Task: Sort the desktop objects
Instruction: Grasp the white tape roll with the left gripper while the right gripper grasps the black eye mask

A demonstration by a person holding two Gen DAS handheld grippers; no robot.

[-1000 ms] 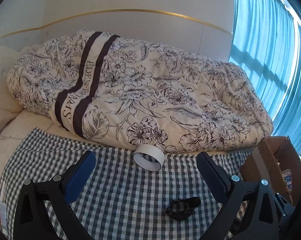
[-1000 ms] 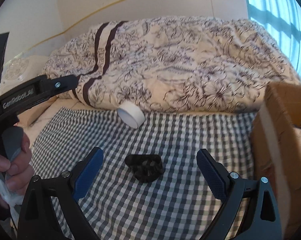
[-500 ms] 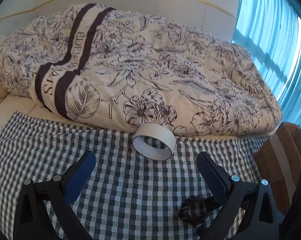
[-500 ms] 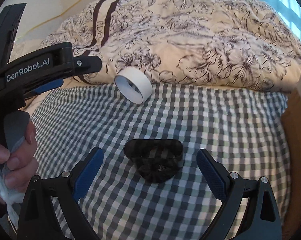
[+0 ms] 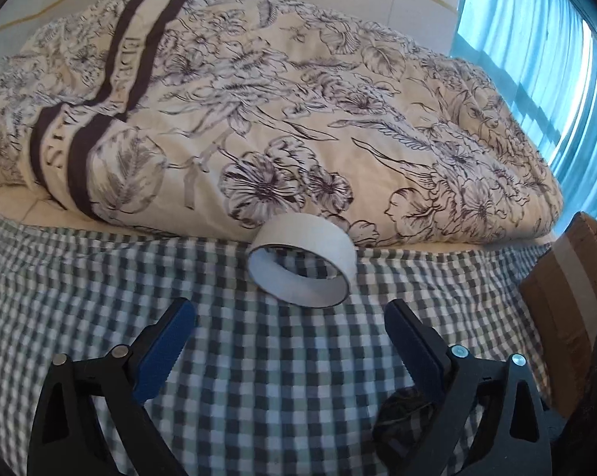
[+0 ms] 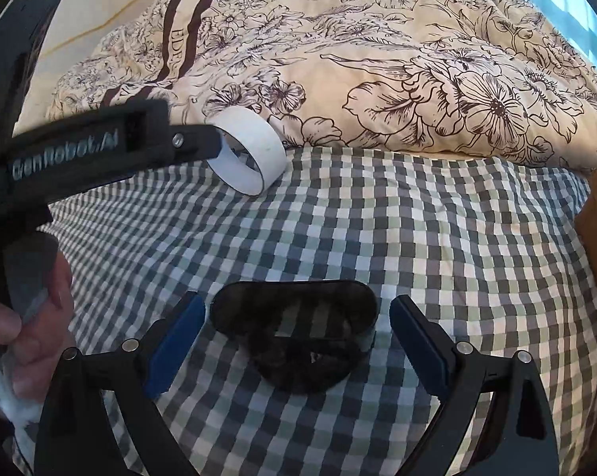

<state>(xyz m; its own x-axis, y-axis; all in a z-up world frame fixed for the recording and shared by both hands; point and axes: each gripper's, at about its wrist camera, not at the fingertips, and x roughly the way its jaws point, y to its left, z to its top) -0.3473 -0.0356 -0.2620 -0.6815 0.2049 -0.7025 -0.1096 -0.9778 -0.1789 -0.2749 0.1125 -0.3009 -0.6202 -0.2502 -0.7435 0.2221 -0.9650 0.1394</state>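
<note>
- Left tongs point(image 5: 290, 351) wide open, nothing between the blue pads point(image 5: 167, 351).
- White tape roll point(image 5: 301, 263) straight ahead at 12 o'clock from the left tongs, near but not yet between the fingers.
- Roll standing on its edge, hole facing the camera and a bit toward 7 o'clock, back rim touching the flowery quilt point(image 5: 282, 119).
- Roll round, smooth and stiff like card; likely to roll away if bumped.
- Right tongs point(image 6: 298, 341) wide open too, gripping nothing.
- Black sunglasses point(image 6: 296, 335) sitting right between the right fingers, long side going from 9 to 3 o'clock, across the gap.
- Glasses shiny, dark and see-through, checks showing through the lens; folded arms below look hard and thin.
- Right tongs nearest the glasses, left tongs nearest the roll; likely one thing for each.
- A squeeze now would probably catch the glasses by their two ends; might slip, being smooth and curved.
- Checked cloth point(image 6: 437, 246) under both things, soft and a little bumpy, spread on the bed.
- Brown cardboard box point(image 5: 568, 277) at 3 o'clock, beside the cloth; probably the place for sorted things.
- Hand point(image 6: 25, 317) at 8 o'clock in the right view, holding the left tool's handle.
</note>
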